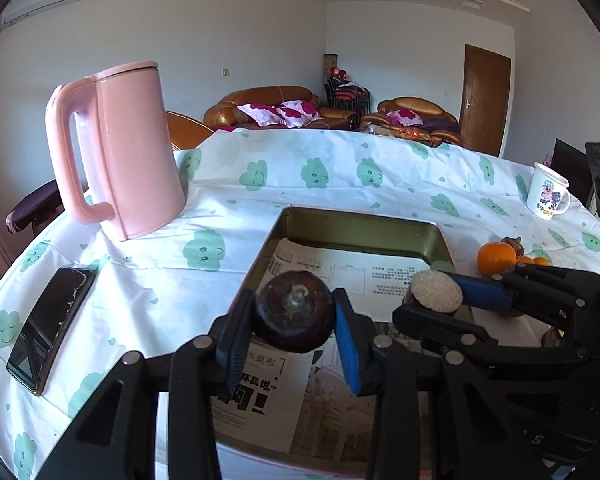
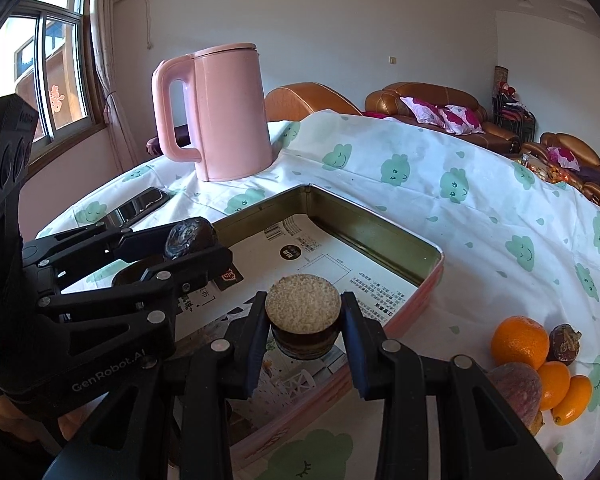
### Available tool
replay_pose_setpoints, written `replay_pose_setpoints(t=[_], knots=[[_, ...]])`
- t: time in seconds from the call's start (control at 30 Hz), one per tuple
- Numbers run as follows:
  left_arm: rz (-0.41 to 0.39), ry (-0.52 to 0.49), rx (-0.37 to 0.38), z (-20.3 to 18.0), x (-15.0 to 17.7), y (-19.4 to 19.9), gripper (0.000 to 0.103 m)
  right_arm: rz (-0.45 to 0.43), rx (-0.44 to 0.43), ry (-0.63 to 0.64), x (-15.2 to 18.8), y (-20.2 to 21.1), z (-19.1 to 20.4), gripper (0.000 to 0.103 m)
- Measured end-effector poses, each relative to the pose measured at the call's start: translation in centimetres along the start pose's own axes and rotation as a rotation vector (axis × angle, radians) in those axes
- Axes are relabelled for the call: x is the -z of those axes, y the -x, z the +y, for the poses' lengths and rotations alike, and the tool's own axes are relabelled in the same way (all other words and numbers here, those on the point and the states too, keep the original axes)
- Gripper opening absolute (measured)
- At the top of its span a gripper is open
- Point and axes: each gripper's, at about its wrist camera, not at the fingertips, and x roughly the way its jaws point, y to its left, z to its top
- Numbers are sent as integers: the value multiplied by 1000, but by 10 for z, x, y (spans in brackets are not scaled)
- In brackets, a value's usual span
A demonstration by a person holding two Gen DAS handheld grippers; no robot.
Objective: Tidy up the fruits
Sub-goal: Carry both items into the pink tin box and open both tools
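Both grippers hang over the tray (image 2: pixel 432 268) on the bench. The left gripper (image 1: pixel 294 320) has its jaws closed on a dark round fruit (image 1: pixel 294 314); the right gripper (image 2: pixel 304 328) has its jaws closed on a cut fruit (image 2: pixel 303 320), pale face up. To place them well, lower each close to the paper lining before letting go, apart from each other, so neither rolls. The orange (image 2: pixel 520 342) and its pile wait right of the tray.
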Motion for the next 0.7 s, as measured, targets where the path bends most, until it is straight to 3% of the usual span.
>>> replay_pose_setpoints(t=[0.3,0.43,0.6,0.7], knots=[[32,7,-19,3,0,-6,40,20,5,23,-2,-3,3,38],[11,11,-65,3,0,-1,42,3,31,24,-3,2,4,47],[-17,37,-77,9,1,9,74,-61,26,-19,-2,23,-6,58],[-60,32,-64,3,0,21,83,-81,30,-18,3,38,-8,60]])
